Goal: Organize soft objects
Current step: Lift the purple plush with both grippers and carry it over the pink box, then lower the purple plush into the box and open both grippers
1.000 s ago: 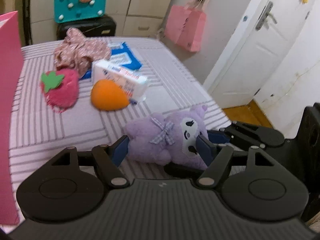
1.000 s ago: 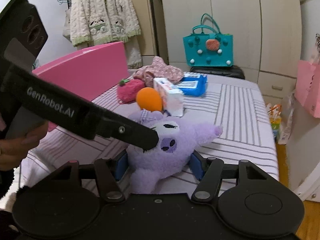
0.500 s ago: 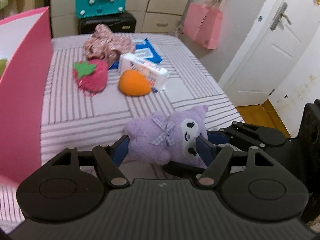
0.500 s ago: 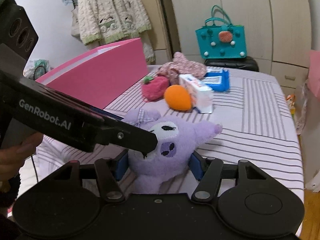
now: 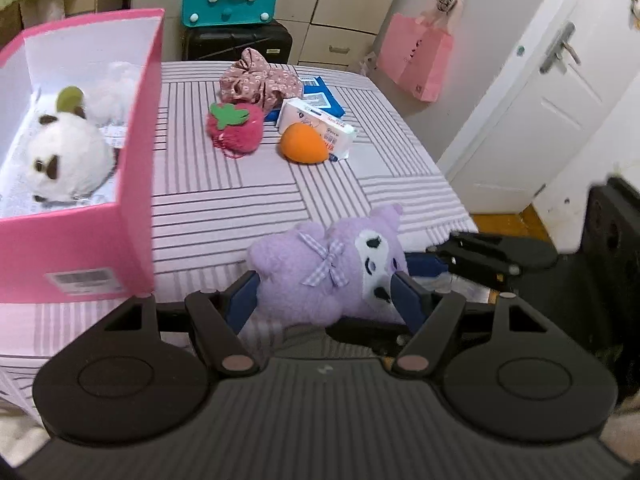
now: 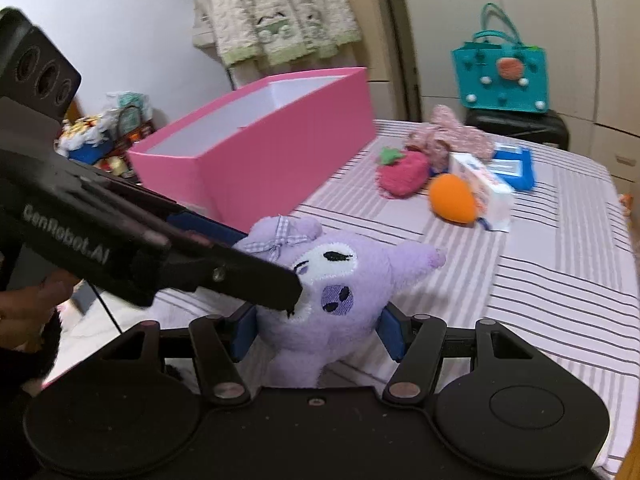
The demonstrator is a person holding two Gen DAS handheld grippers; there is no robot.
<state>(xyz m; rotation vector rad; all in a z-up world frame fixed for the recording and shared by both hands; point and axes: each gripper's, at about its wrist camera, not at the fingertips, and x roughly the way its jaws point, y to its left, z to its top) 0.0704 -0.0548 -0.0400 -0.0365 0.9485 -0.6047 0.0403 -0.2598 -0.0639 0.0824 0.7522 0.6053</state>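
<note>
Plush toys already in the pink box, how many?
2 visible: a panda near the front of the pink box, a white one behind it. More may be hidden below the walls.

Fuzzy purple plush toy [image 5: 320,276] on a striped woven bedsheet [image 5: 224,200]; smooth matt pink cardboard box [image 5: 136,184]; matt black plastic gripper [image 5: 324,300] with blue pads [image 5: 404,300].
</note>
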